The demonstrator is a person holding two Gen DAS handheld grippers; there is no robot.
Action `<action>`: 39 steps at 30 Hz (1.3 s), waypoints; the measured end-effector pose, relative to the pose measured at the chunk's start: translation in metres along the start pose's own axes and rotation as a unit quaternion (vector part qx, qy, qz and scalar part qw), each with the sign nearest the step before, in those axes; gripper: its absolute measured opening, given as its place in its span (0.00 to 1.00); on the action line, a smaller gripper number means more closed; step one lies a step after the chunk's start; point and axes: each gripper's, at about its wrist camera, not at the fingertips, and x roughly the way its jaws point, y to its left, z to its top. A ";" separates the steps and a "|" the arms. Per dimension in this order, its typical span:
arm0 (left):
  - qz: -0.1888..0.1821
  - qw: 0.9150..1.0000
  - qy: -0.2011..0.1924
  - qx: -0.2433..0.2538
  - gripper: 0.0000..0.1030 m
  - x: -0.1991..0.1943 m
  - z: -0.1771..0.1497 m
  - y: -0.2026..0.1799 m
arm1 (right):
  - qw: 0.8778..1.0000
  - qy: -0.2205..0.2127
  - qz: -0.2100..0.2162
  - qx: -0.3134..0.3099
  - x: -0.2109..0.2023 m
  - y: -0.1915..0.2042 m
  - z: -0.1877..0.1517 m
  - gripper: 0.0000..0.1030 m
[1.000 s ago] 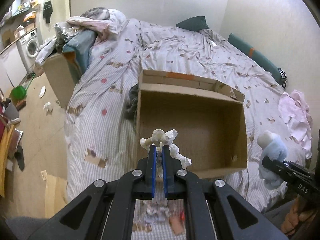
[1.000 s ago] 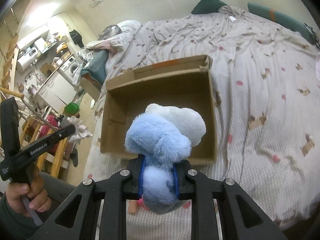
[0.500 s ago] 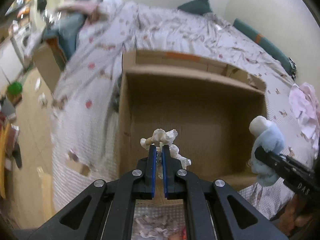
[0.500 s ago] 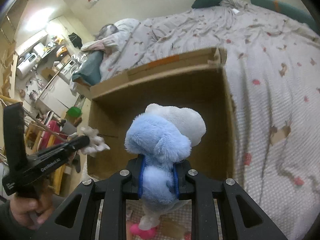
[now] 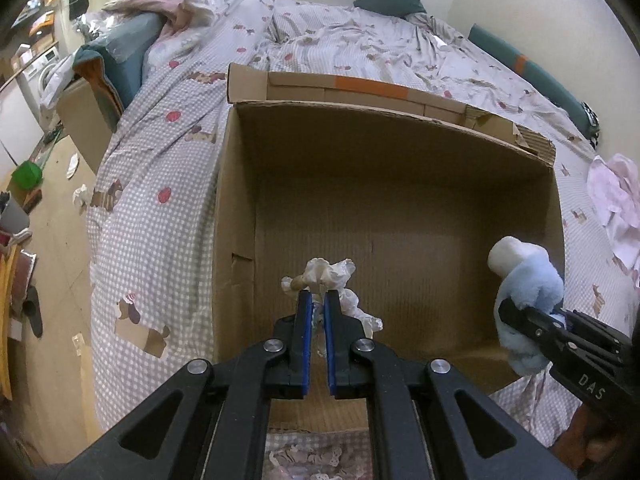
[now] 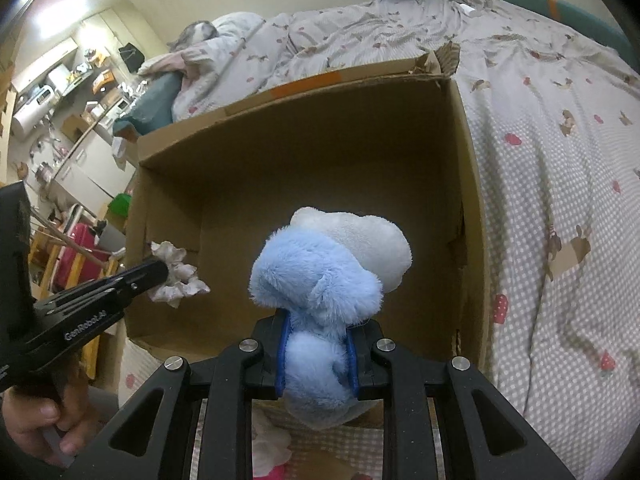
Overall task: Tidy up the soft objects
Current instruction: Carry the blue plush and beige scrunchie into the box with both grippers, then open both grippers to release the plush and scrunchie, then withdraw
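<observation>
An open cardboard box (image 5: 248, 184) lies on the bed, its inside bare; it also shows in the right wrist view (image 6: 468, 184). My left gripper (image 5: 315, 298) is shut on a crumpled white lace cloth (image 5: 332, 274) and holds it over the box's near left part; the cloth also shows in the right wrist view (image 6: 176, 276). My right gripper (image 6: 316, 336) is shut on a blue and white plush toy (image 6: 328, 276) above the box's near right side. The plush toy also shows in the left wrist view (image 5: 528, 284).
The bed (image 5: 168, 168) has a checked quilt with animal prints. A pink cloth (image 5: 616, 196) lies to the right of the box. Pillows and bedding (image 5: 132, 52) pile at the far left. Lacy and pink items (image 6: 268, 448) lie below the grippers. Floor clutter (image 5: 28, 176) is at left.
Both grippers have moved forward from the box's near edge to over its inside, each still holding its item. The box now fills more of both views.
</observation>
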 end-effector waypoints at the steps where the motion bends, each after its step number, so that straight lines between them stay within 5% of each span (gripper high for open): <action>1: 0.001 1.000 -0.001 0.004 0.06 0.000 0.000 -0.001 | 1.000 0.001 0.000 0.003 0.001 -0.001 0.000 0.23; 19: -0.003 1.000 -0.001 0.012 0.08 -0.002 -0.005 -0.006 | 0.999 0.000 0.014 0.030 0.002 -0.008 0.001 0.26; 25: -0.004 1.000 -0.005 0.018 0.12 -0.006 -0.004 -0.008 | 0.999 -0.009 0.018 0.036 -0.002 -0.011 0.002 0.38; 28: -0.003 1.000 -0.010 0.024 0.24 -0.008 -0.004 -0.011 | 0.999 -0.021 0.016 0.044 -0.007 -0.012 0.003 0.73; 32: 0.002 0.999 -0.031 0.016 0.73 -0.017 -0.003 -0.009 | 0.997 -0.048 -0.001 0.052 -0.017 -0.015 0.007 0.79; 39: 0.004 0.999 -0.054 0.005 0.75 -0.027 0.002 -0.002 | 0.998 -0.049 -0.003 0.049 -0.020 -0.014 0.011 0.79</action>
